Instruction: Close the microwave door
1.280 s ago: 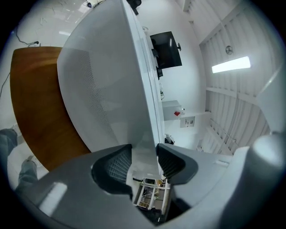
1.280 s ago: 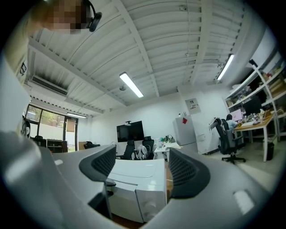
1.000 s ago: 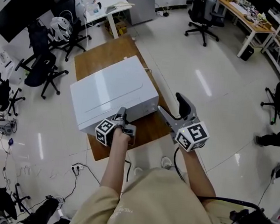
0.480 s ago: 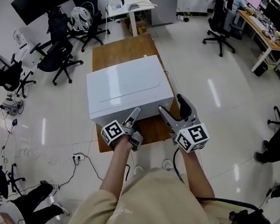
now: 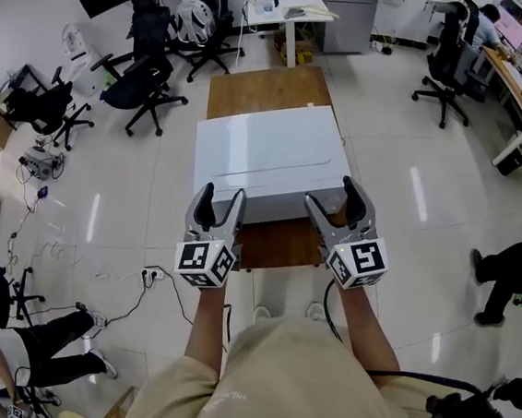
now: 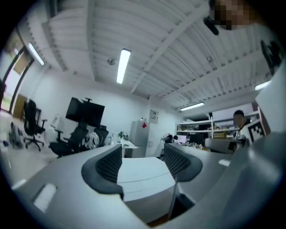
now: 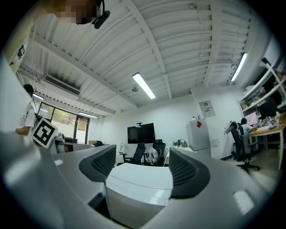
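A white microwave (image 5: 262, 157) stands on a brown wooden table (image 5: 280, 247), and from above its front face looks flush. My left gripper (image 5: 221, 196) hovers at its near left corner, open, with nothing between the fingers. My right gripper (image 5: 335, 195) hovers at the near right corner, its jaws also spread wide and empty. In the left gripper view the microwave (image 6: 143, 174) shows between and beyond the dark pads (image 6: 109, 163). The right gripper view shows the microwave (image 7: 138, 181) the same way, beyond its pads (image 7: 183, 172). Neither gripper touches it.
Black office chairs (image 5: 145, 80) and a white desk (image 5: 283, 2) stand beyond the table. A power strip with cables (image 5: 152, 274) lies on the floor at the left. One person (image 5: 505, 266) is at the right edge and another person's legs (image 5: 52, 348) are at the lower left.
My left gripper was shut low against the microwave's front; it has risen, rolled upright and opened. The right gripper has shifted slightly and stays spread.
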{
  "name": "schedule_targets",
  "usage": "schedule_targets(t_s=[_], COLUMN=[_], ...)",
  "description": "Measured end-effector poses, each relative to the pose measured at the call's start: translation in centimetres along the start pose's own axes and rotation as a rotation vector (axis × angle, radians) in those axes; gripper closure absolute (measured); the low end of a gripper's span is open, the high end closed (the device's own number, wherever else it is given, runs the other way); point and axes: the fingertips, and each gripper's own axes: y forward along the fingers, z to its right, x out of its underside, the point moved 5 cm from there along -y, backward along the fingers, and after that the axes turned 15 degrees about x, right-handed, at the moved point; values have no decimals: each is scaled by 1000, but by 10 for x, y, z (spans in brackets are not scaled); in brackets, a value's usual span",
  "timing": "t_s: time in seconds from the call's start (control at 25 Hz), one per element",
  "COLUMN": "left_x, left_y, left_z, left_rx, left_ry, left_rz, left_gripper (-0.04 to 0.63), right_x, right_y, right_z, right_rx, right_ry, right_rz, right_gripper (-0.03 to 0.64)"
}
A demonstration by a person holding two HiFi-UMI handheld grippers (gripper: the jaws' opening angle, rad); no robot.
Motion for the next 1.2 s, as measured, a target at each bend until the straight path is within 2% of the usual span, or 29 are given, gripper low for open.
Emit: schedule_targets(t_s=[0.2,0.28,0.36,0.44,0.56,0.68,0.84,1.0,1.2], left_x=[3,-6,-13,-15,-14,-18,-14,-16,-9], left_y=[7,-3,-14,-18,-22,-17,-16,-5,1], left_z=[4,5,6,6,4,6,9,7,14], left_rx=[-83,-118,-137,-148,-178,-150,-144,-114,-109], left_ry=[202,327,400,386,321,331,283,308,282], left_rz=[-60,-91,-97,-92,-123,-86,-174,-108,-142], left_gripper=[300,285,281,281,281,281,281,281,281], right_x=[9,7,7,7,3,0,-6,-10,-8], right_y=[12,11,9,8,7,6,7,10,7], right_z=[11,0,-12,-16,-16,-12,-10,-8,-3], right_rx=[33,47,61,67,75,85,104,148,160], right_ry=[-21,-42,-57,-60,-65,-68,-62,-68,-73], right_rz=[-23,-32,-35,-37,-44,-45,-29,-13,-21], right_gripper=[257,258,258,258,258,258,258,257,256])
